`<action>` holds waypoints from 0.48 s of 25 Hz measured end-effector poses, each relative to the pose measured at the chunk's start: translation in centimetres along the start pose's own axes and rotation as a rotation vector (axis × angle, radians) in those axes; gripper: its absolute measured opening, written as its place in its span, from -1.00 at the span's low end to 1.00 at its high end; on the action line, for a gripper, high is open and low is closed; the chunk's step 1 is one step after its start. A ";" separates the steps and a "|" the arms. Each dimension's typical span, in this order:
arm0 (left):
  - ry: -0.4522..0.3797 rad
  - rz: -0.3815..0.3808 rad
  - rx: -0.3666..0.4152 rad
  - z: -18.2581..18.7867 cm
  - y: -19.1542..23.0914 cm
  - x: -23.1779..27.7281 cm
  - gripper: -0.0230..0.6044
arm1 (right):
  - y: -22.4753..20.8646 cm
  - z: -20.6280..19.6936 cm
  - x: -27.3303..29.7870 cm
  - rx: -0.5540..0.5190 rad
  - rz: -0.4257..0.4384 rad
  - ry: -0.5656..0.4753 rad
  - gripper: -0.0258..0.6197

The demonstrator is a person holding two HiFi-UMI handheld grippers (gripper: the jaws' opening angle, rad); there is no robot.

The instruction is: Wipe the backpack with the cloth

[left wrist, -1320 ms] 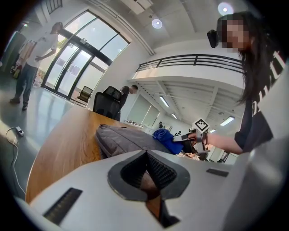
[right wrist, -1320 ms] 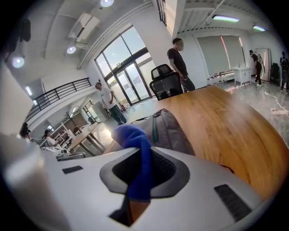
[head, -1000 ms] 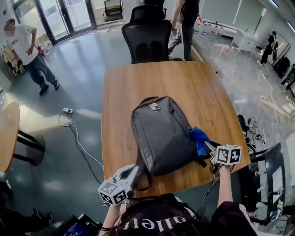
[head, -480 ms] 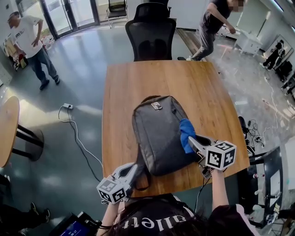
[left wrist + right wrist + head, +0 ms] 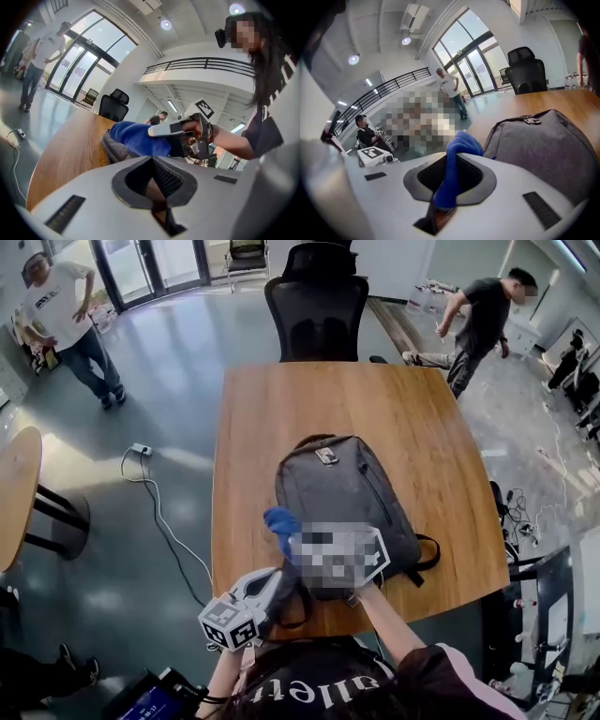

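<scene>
Right gripper view — right tool [image 5: 452, 180] clamping cloth [image 5: 461, 143] (blue), backpack [image 5: 539, 140] beside.

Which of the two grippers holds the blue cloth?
The right gripper: the blue cloth is pinched between its jaws, at the backpack's edge. The left gripper is shut on nothing.

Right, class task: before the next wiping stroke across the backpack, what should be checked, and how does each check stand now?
1. Cloth clamped in the right gripper: ok.
2. Cloth touching the backpack: ok, at the edge nearest the left gripper.
3. Backpack lying flat on the table: ok.
4. Left gripper steadying the backpack: cannot tell; its jaws are together, with nothing seen between them.
</scene>
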State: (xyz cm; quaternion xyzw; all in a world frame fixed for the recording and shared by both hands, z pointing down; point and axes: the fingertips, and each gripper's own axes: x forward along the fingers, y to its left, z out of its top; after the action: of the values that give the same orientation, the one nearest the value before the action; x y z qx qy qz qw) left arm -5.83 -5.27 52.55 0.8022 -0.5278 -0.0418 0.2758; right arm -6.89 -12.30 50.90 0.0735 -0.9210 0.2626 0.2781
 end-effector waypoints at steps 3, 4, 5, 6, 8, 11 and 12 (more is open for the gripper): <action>-0.004 0.011 -0.004 0.0 0.4 -0.3 -0.93 | -0.8 -0.5 0.9 0.016 -0.003 0.026 -0.73; -0.004 0.015 -0.005 0.0 0.6 -0.4 -0.93 | -1.0 -0.2 0.7 0.023 -0.003 0.018 -0.73; -0.005 0.019 -0.007 0.0 0.8 -0.5 -0.93 | -1.4 0.1 0.3 0.027 -0.008 0.009 -0.73; -0.006 0.022 -0.008 0.1 1.0 -0.5 -0.93 | -2.0 0.4 -0.2 0.030 -0.018 0.001 -0.73; -0.007 0.024 -0.009 0.2 1.2 -0.5 -0.93 | -3.5 0.8 -1.6 0.039 -0.050 -0.013 -0.73; -0.008 0.023 -0.010 0.4 1.3 -0.6 -0.93 | -6.2 0.9 -4.2 0.061 -0.112 -0.032 -0.73; -0.006 0.022 -0.010 0.4 1.4 -0.6 -0.93 | -7.1 0.9 -5.1 0.072 -0.133 -0.038 -0.73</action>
State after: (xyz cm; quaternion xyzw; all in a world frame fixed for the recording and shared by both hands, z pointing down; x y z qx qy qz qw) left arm -7.36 -5.27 52.77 0.7949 -0.5372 -0.0439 0.2785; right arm -1.01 -18.88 50.61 0.1494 -0.9092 0.2751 0.2745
